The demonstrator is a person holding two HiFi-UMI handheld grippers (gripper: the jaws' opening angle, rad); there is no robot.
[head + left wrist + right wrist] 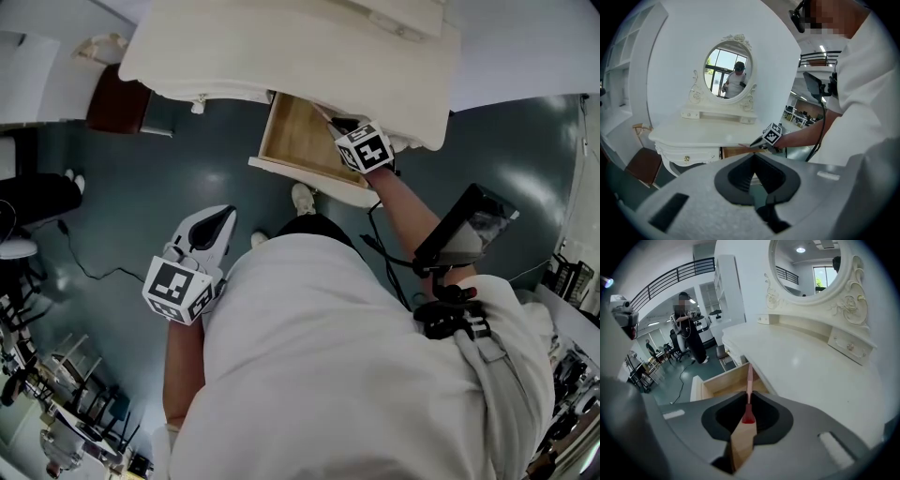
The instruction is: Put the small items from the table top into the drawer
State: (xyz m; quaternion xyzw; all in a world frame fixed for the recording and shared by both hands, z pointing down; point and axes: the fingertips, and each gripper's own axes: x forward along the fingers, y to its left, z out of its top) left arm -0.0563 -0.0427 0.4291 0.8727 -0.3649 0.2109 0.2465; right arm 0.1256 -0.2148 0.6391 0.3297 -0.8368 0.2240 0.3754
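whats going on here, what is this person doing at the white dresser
A person stands at a white dressing table with a gripper in each hand. The right gripper is shut on a thin pink stick, which points at the open wooden drawer just under the table's edge. It looks about to go in. The left gripper is low at the person's side, away from the table, with its jaws together and nothing in them.

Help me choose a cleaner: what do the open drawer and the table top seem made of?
Drawer: probably bare pale wood inside, tan and matte. Table top: cream paint with a soft sheen, shown by faint reflections; the core beneath is unclear.
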